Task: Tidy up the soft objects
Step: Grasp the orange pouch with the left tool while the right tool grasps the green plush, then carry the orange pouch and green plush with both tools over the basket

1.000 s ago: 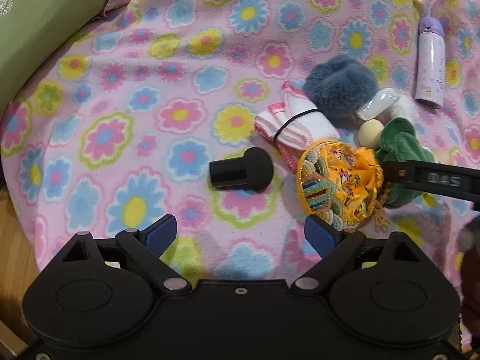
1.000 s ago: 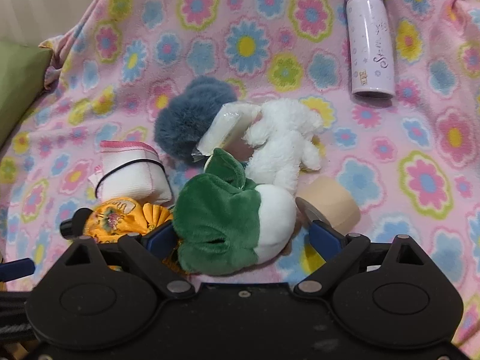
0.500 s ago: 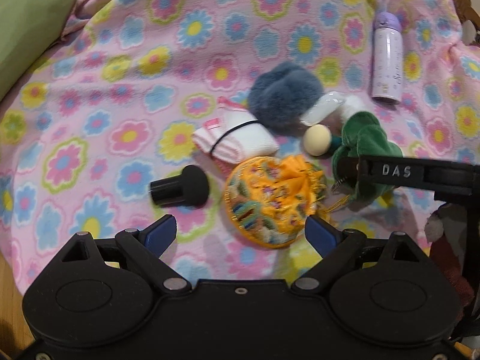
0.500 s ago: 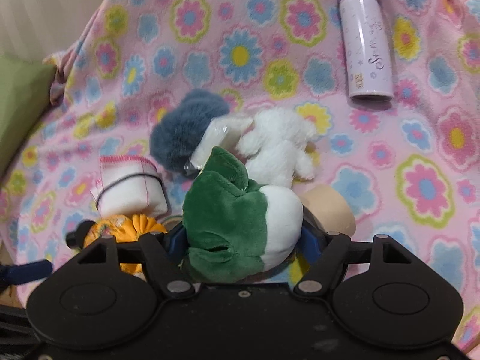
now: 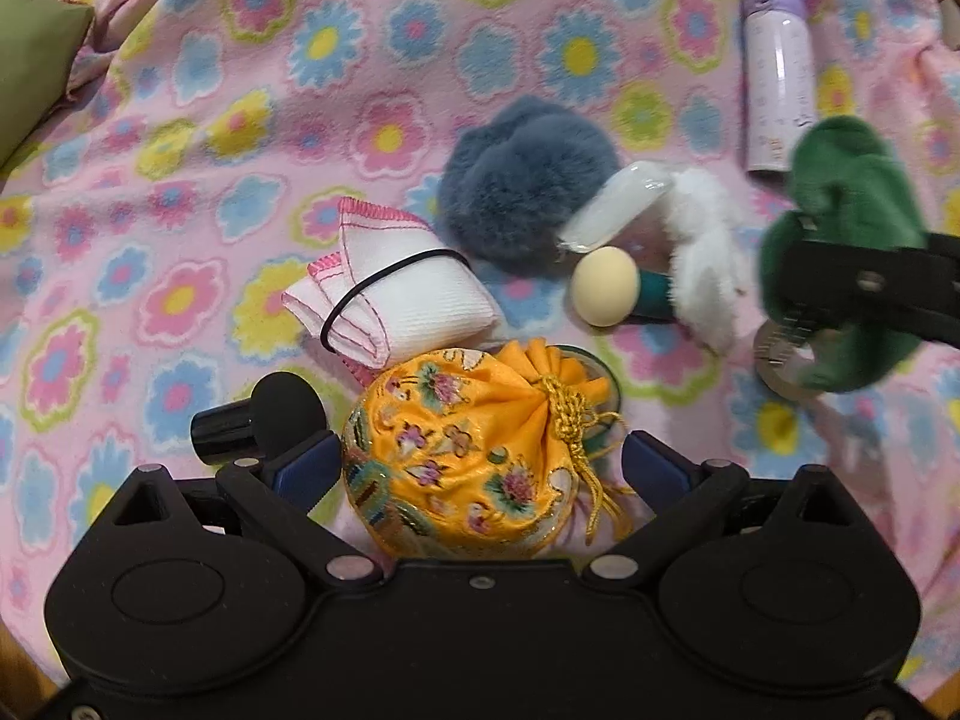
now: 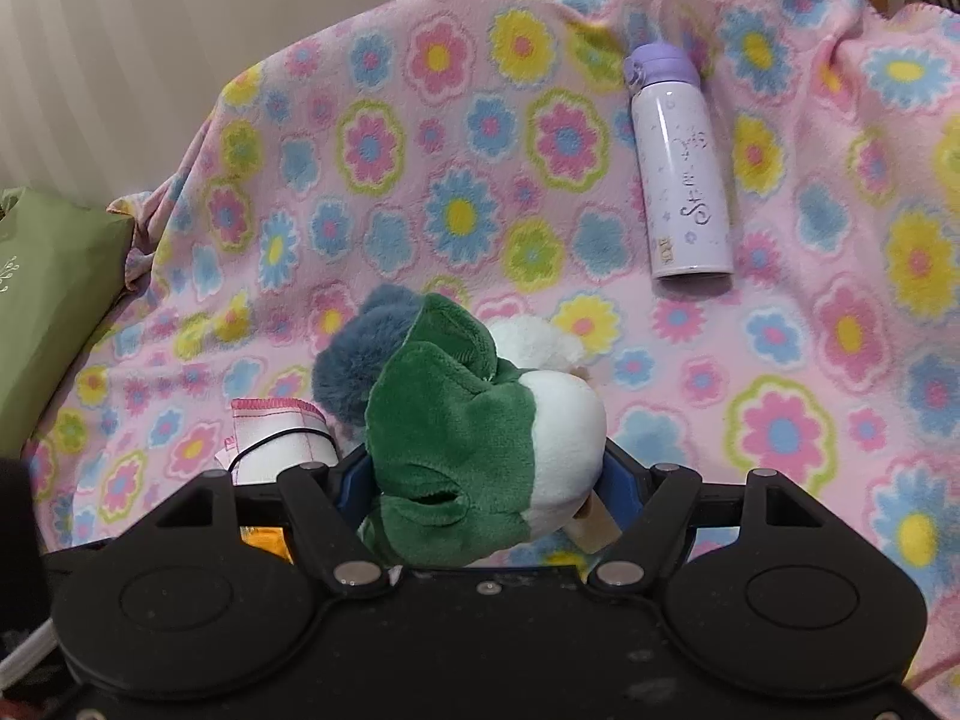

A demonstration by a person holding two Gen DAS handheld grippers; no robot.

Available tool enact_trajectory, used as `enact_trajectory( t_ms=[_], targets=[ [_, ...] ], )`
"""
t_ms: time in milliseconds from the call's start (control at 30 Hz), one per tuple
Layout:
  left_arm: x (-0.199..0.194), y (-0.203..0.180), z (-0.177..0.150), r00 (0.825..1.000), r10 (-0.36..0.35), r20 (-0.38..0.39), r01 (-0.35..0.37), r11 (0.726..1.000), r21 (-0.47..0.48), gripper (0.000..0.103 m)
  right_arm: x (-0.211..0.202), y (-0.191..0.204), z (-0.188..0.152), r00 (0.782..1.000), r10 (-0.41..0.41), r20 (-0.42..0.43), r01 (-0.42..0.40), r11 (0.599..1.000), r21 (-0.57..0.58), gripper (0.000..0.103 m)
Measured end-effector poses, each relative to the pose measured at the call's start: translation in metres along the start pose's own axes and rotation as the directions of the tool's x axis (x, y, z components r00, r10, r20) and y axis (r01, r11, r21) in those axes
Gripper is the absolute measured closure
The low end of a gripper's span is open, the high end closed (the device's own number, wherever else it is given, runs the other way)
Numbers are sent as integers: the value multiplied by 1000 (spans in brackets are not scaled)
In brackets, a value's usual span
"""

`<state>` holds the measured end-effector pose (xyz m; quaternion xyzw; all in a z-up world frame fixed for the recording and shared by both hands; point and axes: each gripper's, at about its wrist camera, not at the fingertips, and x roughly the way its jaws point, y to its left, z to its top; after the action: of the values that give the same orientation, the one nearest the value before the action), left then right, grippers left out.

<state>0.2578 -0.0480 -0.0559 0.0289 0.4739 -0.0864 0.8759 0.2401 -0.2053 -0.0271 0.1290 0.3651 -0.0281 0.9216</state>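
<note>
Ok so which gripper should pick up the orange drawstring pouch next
Left. The left gripper is open, its jaws on either side of the orange drawstring pouch, which sits on the blanket. The right gripper is shut on the green and white plush.

I see even, soft indoor light; fisheye bending at frame edges; motion blur on the green plush (image 5: 840, 198) at right.
</note>
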Motion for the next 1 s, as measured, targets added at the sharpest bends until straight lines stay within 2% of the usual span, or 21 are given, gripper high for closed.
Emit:
enact_trajectory(
  t_ms=[133,300,467,600,667,733,1000],
  targets=[
    [7,4,-1,1000,11,-25,-12,999,-30,6,-3,-4,-4,1000,-4,0,4,1000,10,30],
    [0,11,-3,1000,25,-7,-25,997,-68,6,-7,-7,-8,1000,-4,0,4,1000,17,30],
    [11,12,0,999,5,-35,-8,996,-88,6,-10,-6,-12,1000,3,-5,-3,1000,19,30],
    [16,16,1,998,-39,-50,32,991,-127,7,-13,-6,-15,1000,3,-12,-2,1000,12,30],
    [14,16,1,998,-62,-32,58,990,-126,16,-15,-6,-17,1000,2,-13,-2,1000,8,30],
    [10,14,-1,996,-82,-26,79,990,-121,32,-17,-6,-18,1000,1,-14,-1,1000,7,30],
    [-24,13,-5,996,-87,35,90,990,-111,34,-38,-5,-21,1000,2,16,-2,1000,-4,30]
  ],
)
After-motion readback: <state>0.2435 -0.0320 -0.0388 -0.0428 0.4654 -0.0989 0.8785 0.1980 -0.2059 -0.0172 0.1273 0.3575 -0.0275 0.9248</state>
